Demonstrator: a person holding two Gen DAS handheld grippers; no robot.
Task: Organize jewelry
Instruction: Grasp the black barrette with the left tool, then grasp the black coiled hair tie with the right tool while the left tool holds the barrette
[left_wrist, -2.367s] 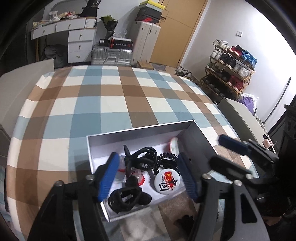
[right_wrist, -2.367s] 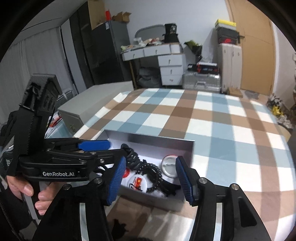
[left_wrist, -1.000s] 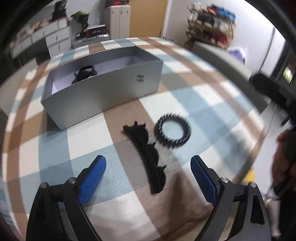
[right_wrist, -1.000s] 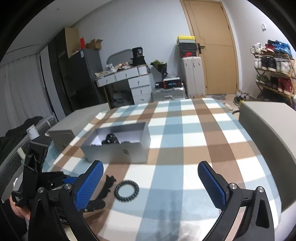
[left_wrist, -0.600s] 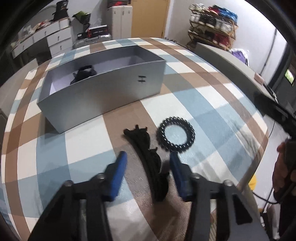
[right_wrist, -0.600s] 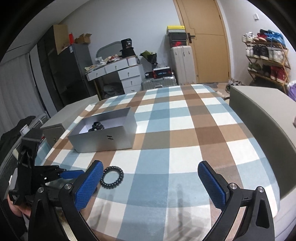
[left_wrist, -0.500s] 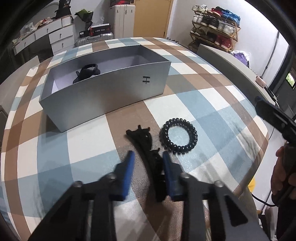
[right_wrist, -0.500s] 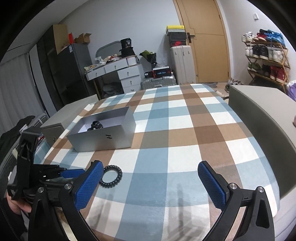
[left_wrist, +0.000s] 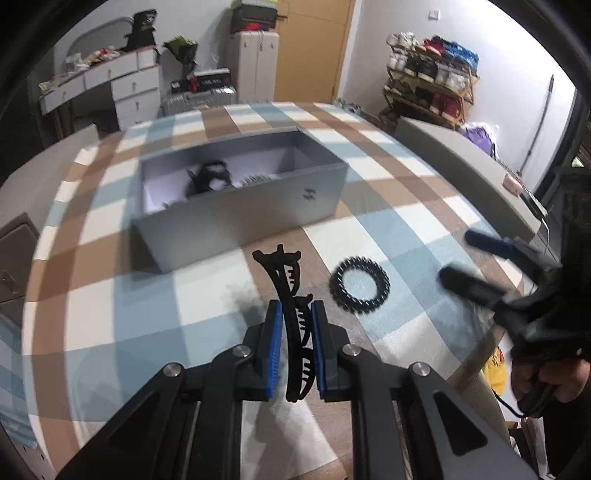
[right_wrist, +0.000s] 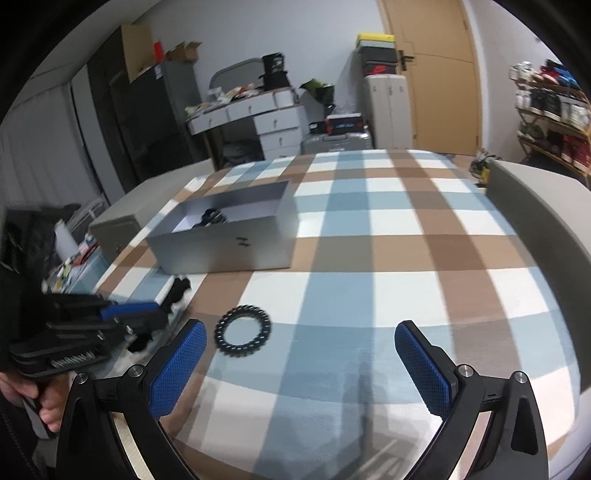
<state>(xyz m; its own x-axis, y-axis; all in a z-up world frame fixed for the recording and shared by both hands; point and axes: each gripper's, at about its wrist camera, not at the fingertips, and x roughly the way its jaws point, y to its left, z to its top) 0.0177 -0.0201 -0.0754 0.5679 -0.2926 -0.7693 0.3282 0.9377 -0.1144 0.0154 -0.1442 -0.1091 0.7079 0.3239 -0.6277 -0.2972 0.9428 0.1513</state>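
Bench with the checked blue, brown and white cloth carries everything.

Grey box sits open-topped toward the far side, long axis running left-right in the left wrist view. Inside it, a dark hair claw-clip and something pale, too blurred to name. Stiff card by the look of it, light, would slide on the cloth if nudged.

Left claw is clamped on the long black hair clip, blue pads pressing both flanks at about the clip's near third. The clip's long axis runs along the claw's fingers, away from the camera toward the box; the forked end points at the box wall, the far tip looks just clear of the cloth. It curves slightly and the teeth face right. My read: thin hard plastic, very light, stiff along its length but the teeth are fragile; a side grip over the spine is right, and a squeeze on the teeth alone could snap them or let it twist out.

Right claw hangs apart, wide, nothing between the pads, above the cloth.

Black spiral hair tie lies flat on the bench, just right of the clip, near the right claw's left finger. Probably soft, springy, grippy; best pinched across one side of the ring, since it will squash.
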